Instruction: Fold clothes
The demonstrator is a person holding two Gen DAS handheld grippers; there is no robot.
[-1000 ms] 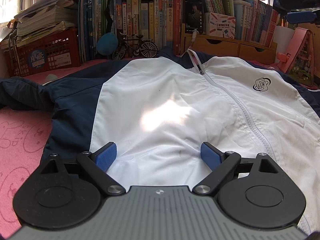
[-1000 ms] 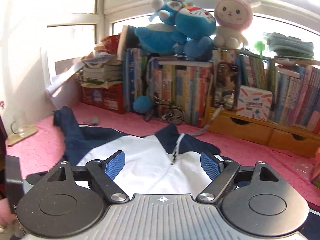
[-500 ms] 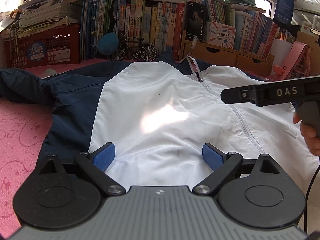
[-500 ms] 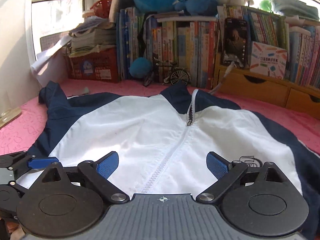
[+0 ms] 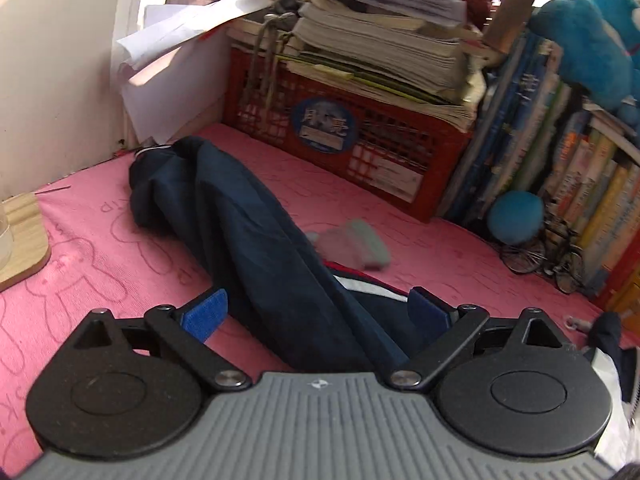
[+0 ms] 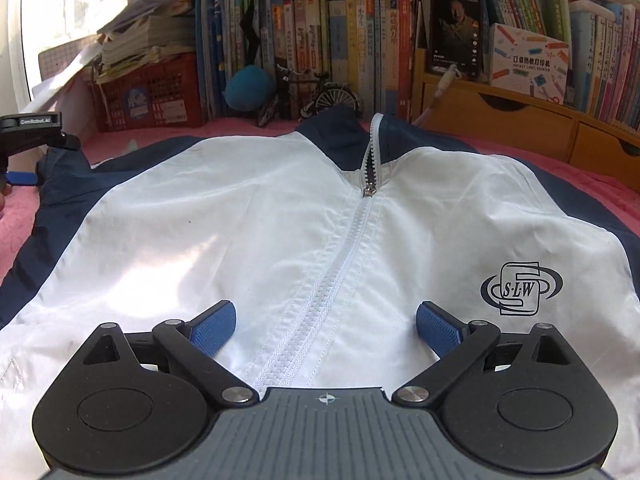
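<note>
A white and navy zip-front jacket (image 6: 304,232) is spread flat on the pink textured mat (image 5: 432,240), filling the right wrist frame. Its dark navy sleeve (image 5: 256,232) is framed at centre by the left gripper (image 5: 316,312), fingers spread and empty. The right gripper (image 6: 326,330) is held low over the white zipper (image 6: 340,264), likewise spread.

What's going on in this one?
A person with a gripper in each hand is about to fold a white and navy jacket that lies zipped, front up, on a pink mat. The left gripper is open over the navy sleeve, which stretches out toward a red crate. The right gripper is open above the zipper at the lower front. Neither grips cloth; no fold is made yet.
</note>
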